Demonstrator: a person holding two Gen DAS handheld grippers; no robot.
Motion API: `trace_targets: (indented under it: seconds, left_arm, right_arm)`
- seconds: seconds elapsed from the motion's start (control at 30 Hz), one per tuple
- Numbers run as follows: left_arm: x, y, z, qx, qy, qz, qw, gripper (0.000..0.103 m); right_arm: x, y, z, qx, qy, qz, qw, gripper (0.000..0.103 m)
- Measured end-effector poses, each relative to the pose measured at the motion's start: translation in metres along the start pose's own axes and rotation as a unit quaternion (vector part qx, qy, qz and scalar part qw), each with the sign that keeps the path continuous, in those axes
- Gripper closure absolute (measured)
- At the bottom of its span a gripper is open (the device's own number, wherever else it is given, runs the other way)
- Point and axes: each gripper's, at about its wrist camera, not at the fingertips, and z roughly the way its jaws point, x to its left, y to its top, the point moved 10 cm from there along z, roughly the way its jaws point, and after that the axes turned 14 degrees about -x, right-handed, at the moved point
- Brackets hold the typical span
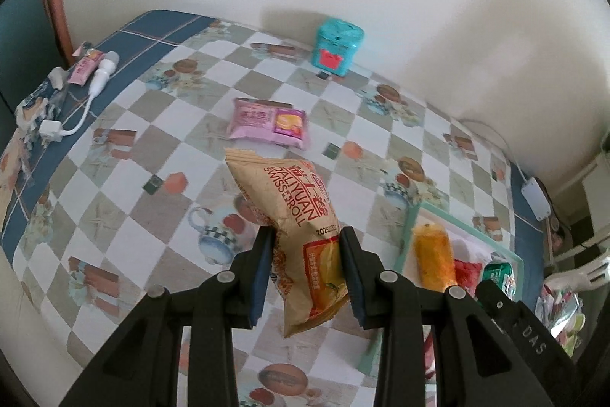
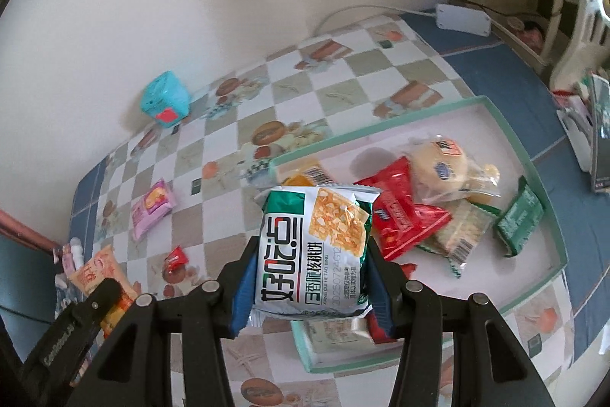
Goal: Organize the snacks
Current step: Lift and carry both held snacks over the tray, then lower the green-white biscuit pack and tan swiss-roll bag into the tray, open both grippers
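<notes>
With the left gripper pinching the Swiss roll packet above the tabletop and the right gripper clamping the walnut cookie packet over the tray, both are best lowering inside before releasing.

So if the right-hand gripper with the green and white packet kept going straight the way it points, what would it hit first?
Probably the snacks in the tray: past the right gripper and its walnut biscuit packet lies the orange packet near the tray's edge. Depth is hard to judge.

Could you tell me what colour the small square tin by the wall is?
Teal tin, with a red patch on its front; clearest in the left wrist view.
</notes>
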Motion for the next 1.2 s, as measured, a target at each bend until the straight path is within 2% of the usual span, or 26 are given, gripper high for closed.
trace_targets:
  seconds: [0.33, 0.47, 0.53, 0.67, 0.83, 1.07, 1.2]
  left_arm:
    - [-0.044, -0.012, -0.007, 0.004, -0.030, 0.042, 0.9987, 0.066]
    - [-0.069, -0.025, -0.008, 0.018, -0.056, 0.062, 0.9963, 0.066]
    - [-0.079, -0.031, -0.009, 0.020, -0.057, 0.077, 0.9952, 0.066]
    - [-0.103, -0.043, -0.011, 0.023, -0.068, 0.113, 0.9911, 0.066]
    - [-0.138, -0.071, -0.012, 0.056, -0.108, 0.141, 0.9826, 0.066]
    - [-0.170, -0.100, -0.013, 0.068, -0.123, 0.197, 0.9704, 0.066]
    - [-0.175, -0.107, -0.011, 0.073, -0.121, 0.208, 0.9679, 0.066]
  right_arm:
    - [-0.045, 0.014, -0.003, -0.008, -0.024, 0.047, 0.999, 0.049]
    - [-0.075, 0.019, -0.004, -0.014, -0.059, 0.064, 0.996, 0.049]
    - [-0.093, 0.022, -0.005, -0.018, -0.079, 0.074, 0.994, 0.049]
    - [-0.120, 0.025, -0.007, -0.019, -0.100, 0.102, 0.990, 0.049]
    - [-0.141, 0.025, -0.008, -0.018, -0.113, 0.126, 0.985, 0.049]
    - [-0.168, 0.023, -0.009, -0.017, -0.130, 0.159, 0.979, 0.048]
    - [-0.175, 0.020, -0.005, -0.010, -0.135, 0.167, 0.977, 0.048]
